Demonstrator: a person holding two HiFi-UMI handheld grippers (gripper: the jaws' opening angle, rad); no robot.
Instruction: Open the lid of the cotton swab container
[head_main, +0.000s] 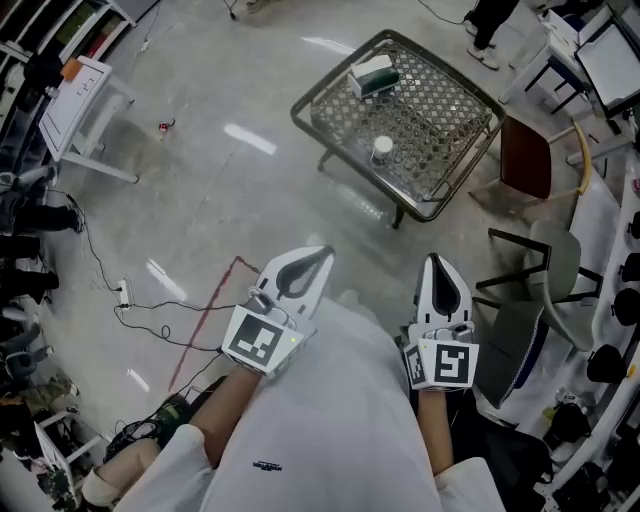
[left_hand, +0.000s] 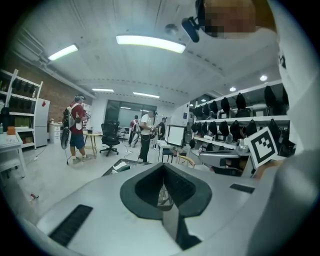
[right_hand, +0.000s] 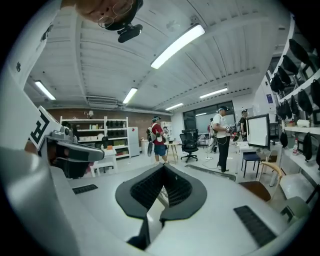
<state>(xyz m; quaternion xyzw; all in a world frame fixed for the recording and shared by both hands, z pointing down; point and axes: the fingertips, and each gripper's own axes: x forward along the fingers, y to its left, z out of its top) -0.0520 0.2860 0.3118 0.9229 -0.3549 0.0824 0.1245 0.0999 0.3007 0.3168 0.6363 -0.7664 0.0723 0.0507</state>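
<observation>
The cotton swab container (head_main: 382, 148), a small round tub with a white lid, stands on a low metal mesh table (head_main: 330, 85) far ahead of me in the head view. A green and white box (head_main: 373, 75) lies further back on the same table. My left gripper (head_main: 326, 251) and right gripper (head_main: 435, 259) are held close to my body, well short of the table and pointing toward it. Both are shut with nothing between their jaws. The left gripper (left_hand: 163, 165) and right gripper (right_hand: 163, 166) show closed tips in their own views.
A brown chair (head_main: 525, 158) and a grey chair (head_main: 560, 270) stand right of the table. A white rack (head_main: 75, 100) is at the far left, and cables (head_main: 130, 300) trail over the floor. Several people (left_hand: 76, 127) stand further off in the room.
</observation>
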